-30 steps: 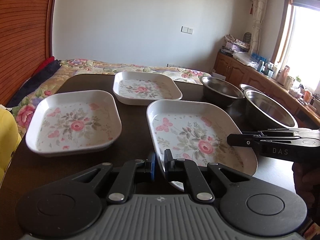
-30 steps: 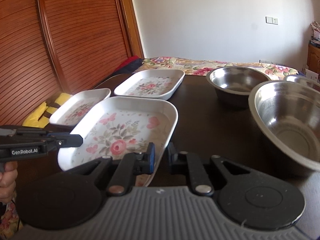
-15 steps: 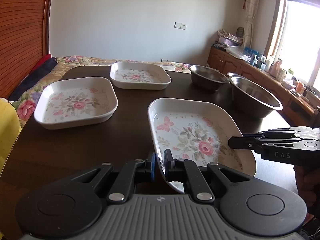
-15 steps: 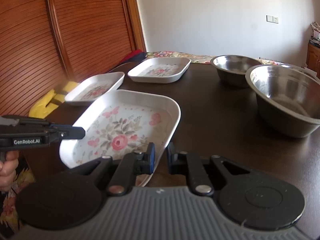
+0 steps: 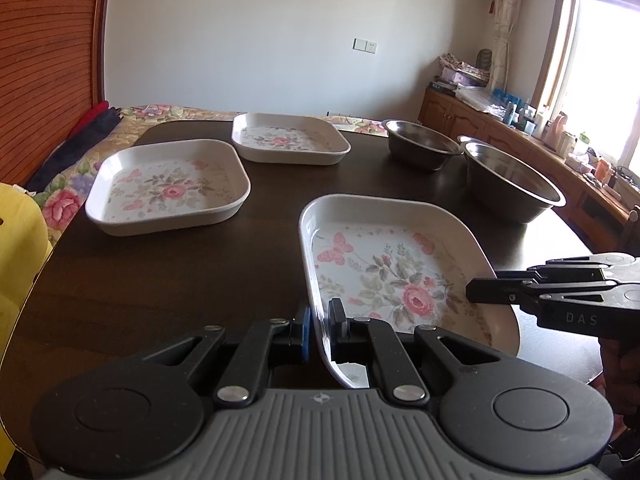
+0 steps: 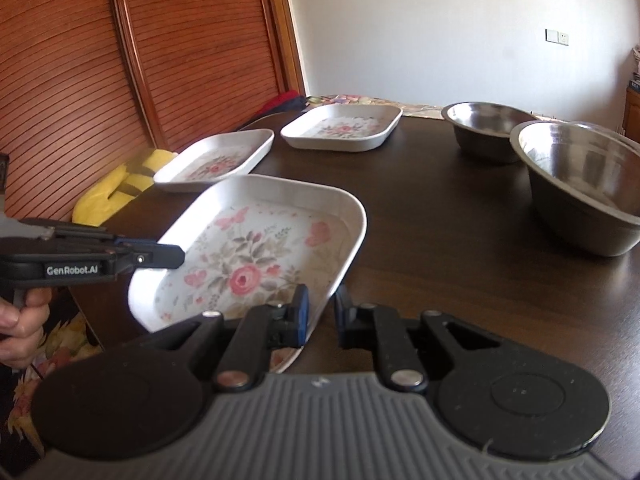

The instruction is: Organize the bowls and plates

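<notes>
A white square plate with a rose print (image 5: pixel 400 280) hangs tilted just above the near part of the dark table (image 5: pixel 160 280). My left gripper (image 5: pixel 322 326) is shut on its near left rim. My right gripper (image 6: pixel 322 308) is shut on the opposite rim (image 6: pixel 340 264). Each gripper shows in the other's view: the right gripper (image 5: pixel 476 292) at the plate's right edge, the left gripper (image 6: pixel 176 256) at its left edge. Two matching plates (image 5: pixel 168 188) (image 5: pixel 288 140) lie farther back on the left. Two steel bowls (image 5: pixel 424 146) (image 5: pixel 512 184) stand at the back right.
A yellow object (image 6: pixel 108 196) sits off the table's left edge before a slatted wooden door (image 6: pixel 80 80). A floral bedspread (image 5: pixel 68 200) lies beyond the table. Wooden cabinets with clutter (image 5: pixel 520 128) run under the window on the right. A hand (image 6: pixel 20 320) holds the left gripper.
Both grippers have pulled back toward the table's near edge with the plate held between them. The other plates and the bowls now lie farther away.
</notes>
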`<action>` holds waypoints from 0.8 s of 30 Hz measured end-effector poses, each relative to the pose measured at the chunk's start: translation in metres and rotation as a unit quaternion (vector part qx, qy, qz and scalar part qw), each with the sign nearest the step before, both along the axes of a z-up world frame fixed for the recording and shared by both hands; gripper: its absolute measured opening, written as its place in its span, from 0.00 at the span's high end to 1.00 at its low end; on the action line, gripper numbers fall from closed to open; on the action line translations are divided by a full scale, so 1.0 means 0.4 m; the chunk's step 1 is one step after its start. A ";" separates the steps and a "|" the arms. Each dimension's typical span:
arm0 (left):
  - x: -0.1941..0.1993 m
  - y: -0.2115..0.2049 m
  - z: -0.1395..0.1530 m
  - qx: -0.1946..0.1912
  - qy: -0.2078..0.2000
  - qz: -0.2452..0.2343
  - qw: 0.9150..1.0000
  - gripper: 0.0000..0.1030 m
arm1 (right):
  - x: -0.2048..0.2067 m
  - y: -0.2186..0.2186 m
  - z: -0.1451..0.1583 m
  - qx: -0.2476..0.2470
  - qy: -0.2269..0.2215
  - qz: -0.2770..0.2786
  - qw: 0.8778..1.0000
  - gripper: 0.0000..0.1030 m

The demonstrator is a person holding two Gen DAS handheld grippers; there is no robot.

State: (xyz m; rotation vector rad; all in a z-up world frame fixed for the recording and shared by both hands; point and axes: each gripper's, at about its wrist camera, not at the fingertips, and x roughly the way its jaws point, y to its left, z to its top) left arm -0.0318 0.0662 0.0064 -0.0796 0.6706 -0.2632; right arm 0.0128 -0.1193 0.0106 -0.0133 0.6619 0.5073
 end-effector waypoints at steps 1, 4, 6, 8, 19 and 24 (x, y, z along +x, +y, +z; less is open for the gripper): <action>-0.001 0.000 0.000 0.000 0.000 0.001 1.000 0.91 | -0.002 0.002 -0.001 -0.001 0.000 0.000 1.000 0.84; 0.002 0.001 -0.004 0.000 0.002 0.000 1.000 0.91 | -0.002 0.002 -0.005 0.002 0.004 -0.002 1.000 0.84; 0.005 -0.001 -0.006 0.001 0.004 0.001 1.000 0.91 | -0.002 0.002 -0.006 0.004 0.004 -0.002 1.000 0.83; 0.009 0.000 -0.010 -0.002 0.006 0.002 1.000 0.91 | -0.001 0.002 -0.006 0.005 0.004 -0.004 1.000 0.83; 0.017 0.016 -0.009 -0.011 0.001 0.013 1.000 0.90 | 0.001 -0.009 0.004 0.009 -0.005 -0.009 1.000 0.80; 0.021 0.028 0.001 -0.007 -0.006 0.023 1.000 0.81 | 0.010 -0.026 0.031 0.007 -0.026 -0.018 0.999 0.79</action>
